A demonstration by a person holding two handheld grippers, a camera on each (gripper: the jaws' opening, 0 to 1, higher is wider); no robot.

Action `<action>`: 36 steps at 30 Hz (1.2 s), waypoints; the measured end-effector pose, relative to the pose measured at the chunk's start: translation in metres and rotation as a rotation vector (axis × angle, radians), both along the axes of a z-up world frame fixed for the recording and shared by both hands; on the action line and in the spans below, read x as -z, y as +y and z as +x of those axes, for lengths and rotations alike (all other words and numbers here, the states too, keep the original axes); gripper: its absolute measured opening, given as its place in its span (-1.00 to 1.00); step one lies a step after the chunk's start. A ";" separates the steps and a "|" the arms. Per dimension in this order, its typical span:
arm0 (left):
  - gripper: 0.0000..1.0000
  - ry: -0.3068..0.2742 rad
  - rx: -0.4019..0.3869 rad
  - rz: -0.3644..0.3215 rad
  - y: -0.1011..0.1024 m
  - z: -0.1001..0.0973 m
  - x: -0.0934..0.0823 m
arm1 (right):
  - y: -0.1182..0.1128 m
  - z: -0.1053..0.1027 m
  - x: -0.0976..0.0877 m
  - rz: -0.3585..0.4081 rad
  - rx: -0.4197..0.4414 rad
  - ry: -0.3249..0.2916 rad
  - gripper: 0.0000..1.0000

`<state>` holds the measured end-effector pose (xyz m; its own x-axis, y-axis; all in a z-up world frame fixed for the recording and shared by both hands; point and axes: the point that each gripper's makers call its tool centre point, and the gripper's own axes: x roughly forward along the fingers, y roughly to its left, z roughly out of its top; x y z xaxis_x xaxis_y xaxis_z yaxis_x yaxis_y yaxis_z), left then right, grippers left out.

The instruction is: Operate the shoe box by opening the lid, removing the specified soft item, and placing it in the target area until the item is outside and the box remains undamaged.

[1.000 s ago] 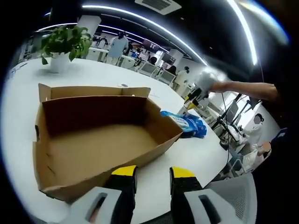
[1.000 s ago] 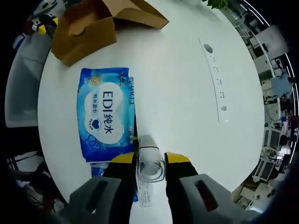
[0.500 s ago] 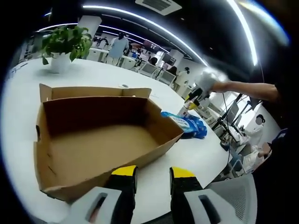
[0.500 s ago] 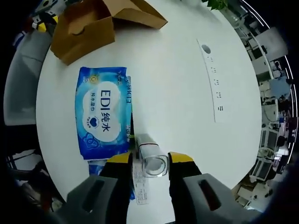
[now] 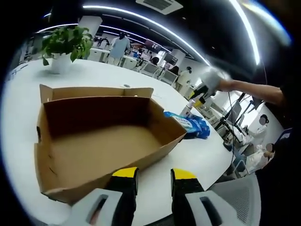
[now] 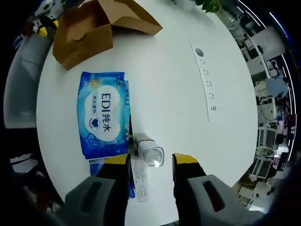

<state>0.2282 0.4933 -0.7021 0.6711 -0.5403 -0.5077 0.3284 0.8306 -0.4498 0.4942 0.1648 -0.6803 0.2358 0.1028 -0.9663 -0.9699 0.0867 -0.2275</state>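
The left gripper view looks into the open cardboard shoe box point(image 5: 101, 136), whose brown floor is bare, and past its far corner to the blue wipes pack point(image 5: 188, 125) lying on the white counter point(image 5: 202, 155) just beside the box. A potted plant point(image 5: 66, 47) stands well behind. The right tool point(image 5: 203, 92) hangs above the pack there, held out on a person's outstretched arm point(image 5: 254, 89).

The right gripper view looks straight down: the pack point(image 6: 104, 117) lies flat, its printed face up, apart from the box point(image 6: 94, 28) at the top of the view. A small clear bottle point(image 6: 149, 153) stands upright between this tool's jaws; it seems free of both pads, though the angle is poor. The right tool point(image 6: 150, 162) is released, jaws spread. The left tool point(image 5: 154, 176) hovers low before the box's near wall, jaws parted and holding nothing.
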 end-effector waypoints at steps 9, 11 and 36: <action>-0.46 0.005 0.004 0.004 -0.001 -0.001 0.001 | -0.007 -0.016 -0.027 0.043 0.052 -0.059 -0.29; -0.46 0.007 0.011 0.004 -0.002 -0.002 0.001 | -0.010 -0.020 -0.030 0.053 0.064 -0.068 -0.29; -0.48 0.055 0.066 0.006 -0.013 -0.020 -0.008 | -0.022 -0.118 -0.030 0.569 0.507 -0.104 -0.23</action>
<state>0.2078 0.4808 -0.6940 0.6052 -0.5796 -0.5458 0.3579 0.8105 -0.4637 0.3762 0.1427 -0.6499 0.4738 0.4322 -0.7673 -0.7563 0.6461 -0.1030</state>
